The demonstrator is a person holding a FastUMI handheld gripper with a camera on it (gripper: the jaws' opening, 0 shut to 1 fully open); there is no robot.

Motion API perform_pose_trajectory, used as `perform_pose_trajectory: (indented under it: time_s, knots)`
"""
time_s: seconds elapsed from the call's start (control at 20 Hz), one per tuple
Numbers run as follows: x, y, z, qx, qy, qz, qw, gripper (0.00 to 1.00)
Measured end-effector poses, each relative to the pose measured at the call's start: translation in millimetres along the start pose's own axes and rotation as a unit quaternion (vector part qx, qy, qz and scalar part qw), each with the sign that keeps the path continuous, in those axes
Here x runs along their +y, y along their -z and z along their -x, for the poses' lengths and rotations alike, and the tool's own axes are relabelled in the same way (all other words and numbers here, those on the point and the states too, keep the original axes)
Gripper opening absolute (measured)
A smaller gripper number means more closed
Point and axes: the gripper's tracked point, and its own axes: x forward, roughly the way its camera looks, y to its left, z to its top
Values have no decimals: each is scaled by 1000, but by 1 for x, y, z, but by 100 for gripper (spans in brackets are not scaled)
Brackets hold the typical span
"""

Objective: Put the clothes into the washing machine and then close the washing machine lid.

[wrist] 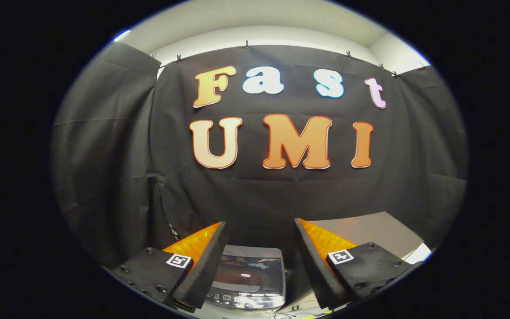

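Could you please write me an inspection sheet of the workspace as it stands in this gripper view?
Surface: a pale table shows beyond the right finger, against the black cloth wall.
Job's things: a small grey washing machine sits low between the fingers, its glossy lid down and its control panel along the near edge. Clothes: nothing seen.
Clutter: a white sheet-like item lies past the right finger; too small to identify.
Grippers: the gripper has its jaws wide apart, holding nothing, raised above the machine.
Cables: thin dark and yellow wires lie just below the machine.
Surroundings: black cloth wall clipped up at the top, pale ceiling above.
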Motion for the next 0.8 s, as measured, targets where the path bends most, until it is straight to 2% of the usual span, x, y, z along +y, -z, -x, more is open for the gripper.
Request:
perform_pose_trajectory:
  time_s: [0.3, 0.8]
  knots:
    - [-54, -43, 46, -39, 26, 2, 999, 97]
    - [-120, -65, 80, -56, 33, -4, 998, 97]
